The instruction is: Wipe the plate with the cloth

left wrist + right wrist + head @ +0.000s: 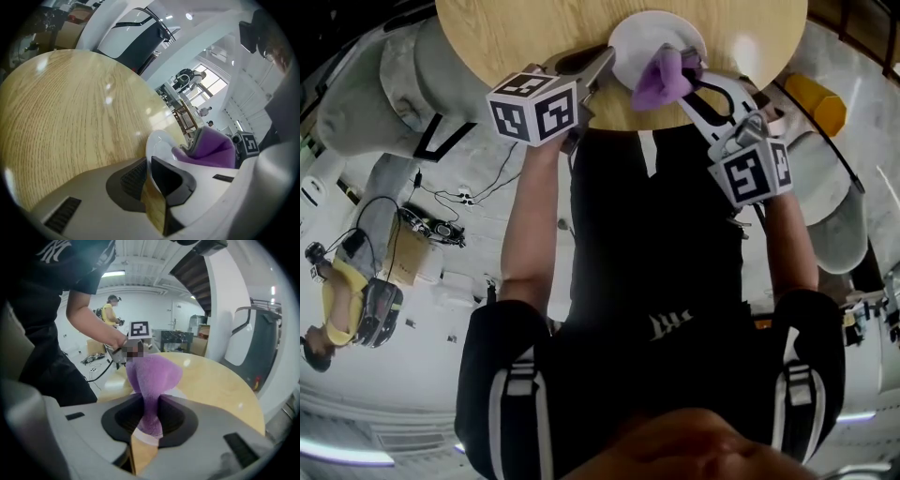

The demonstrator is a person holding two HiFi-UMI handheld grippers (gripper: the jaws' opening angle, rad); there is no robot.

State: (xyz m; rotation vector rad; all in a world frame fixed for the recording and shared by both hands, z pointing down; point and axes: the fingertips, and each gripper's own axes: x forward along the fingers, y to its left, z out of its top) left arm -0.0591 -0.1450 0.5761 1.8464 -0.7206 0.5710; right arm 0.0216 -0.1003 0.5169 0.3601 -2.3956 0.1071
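- Two claws are at work. The left claw (pixel 602 67) is pinching the plate (pixel 649 37) by its near-left rim, and the edge of the counter (pixel 516 37) runs just beside the plate.
- The right claw (pixel 689 80) is clamped on a bunched purple cloth (pixel 661 80), whose loose end lies on the plate's near right part.
- Picking up the cloth and taking hold of the plate look done, and the wiping seems to be under way.
- The plate's far half shows bare and white. I cannot tell whether it has been wiped, so passes over the rest probably remain.
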